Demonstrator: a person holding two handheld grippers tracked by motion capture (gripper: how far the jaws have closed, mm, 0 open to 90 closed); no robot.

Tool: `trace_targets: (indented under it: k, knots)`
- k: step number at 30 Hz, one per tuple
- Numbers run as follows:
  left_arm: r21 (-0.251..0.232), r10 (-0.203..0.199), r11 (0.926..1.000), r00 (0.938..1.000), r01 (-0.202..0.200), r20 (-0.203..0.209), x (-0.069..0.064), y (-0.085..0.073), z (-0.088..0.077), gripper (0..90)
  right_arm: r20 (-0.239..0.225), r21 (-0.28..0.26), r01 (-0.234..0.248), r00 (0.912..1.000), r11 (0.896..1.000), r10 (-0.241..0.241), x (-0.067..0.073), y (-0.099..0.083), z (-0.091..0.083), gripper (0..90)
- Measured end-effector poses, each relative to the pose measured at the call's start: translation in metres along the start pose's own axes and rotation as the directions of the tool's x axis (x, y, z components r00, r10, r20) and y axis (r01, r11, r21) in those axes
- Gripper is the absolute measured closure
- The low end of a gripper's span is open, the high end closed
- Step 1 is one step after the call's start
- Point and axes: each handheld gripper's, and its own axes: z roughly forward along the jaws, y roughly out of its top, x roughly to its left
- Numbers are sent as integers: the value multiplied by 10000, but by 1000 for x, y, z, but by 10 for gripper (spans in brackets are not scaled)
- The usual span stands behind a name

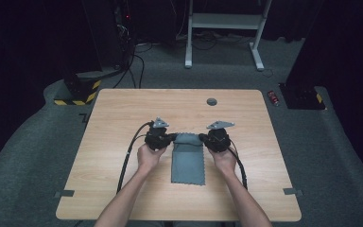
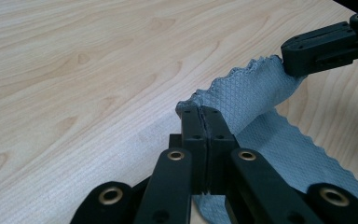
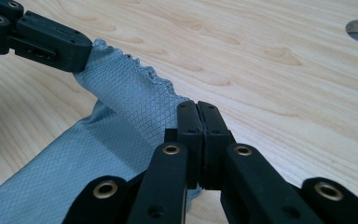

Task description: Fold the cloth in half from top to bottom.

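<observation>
A grey-blue cloth (image 1: 187, 158) with a scalloped edge lies in the middle of the wooden table (image 1: 123, 118), its far end lifted. My left gripper (image 1: 172, 137) is shut on the cloth's far left corner, and my right gripper (image 1: 202, 137) is shut on the far right corner. In the left gripper view the cloth (image 2: 254, 93) stretches from my closed jaws (image 2: 203, 114) across to the other gripper (image 2: 303, 58). From the right gripper view the cloth (image 3: 121, 93) runs from my pinched jaws (image 3: 197, 112) to the left gripper (image 3: 77, 51), the rest draping down onto the table.
A round grommet hole (image 1: 211, 101) sits in the table near the far edge. Black cables (image 1: 127, 156) trail from the grippers toward the near edge. A white desk frame (image 1: 224, 28) stands on the carpet beyond the table.
</observation>
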Motion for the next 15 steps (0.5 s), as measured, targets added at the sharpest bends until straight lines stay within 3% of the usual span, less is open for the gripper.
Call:
trace_targets:
  k: [15]
  knots:
    - [47, 137, 9999, 9997, -138, 181, -7, -8, -5, 895, -176, -58, 84, 9998, 9999, -85, 6, -8, -9, 890]
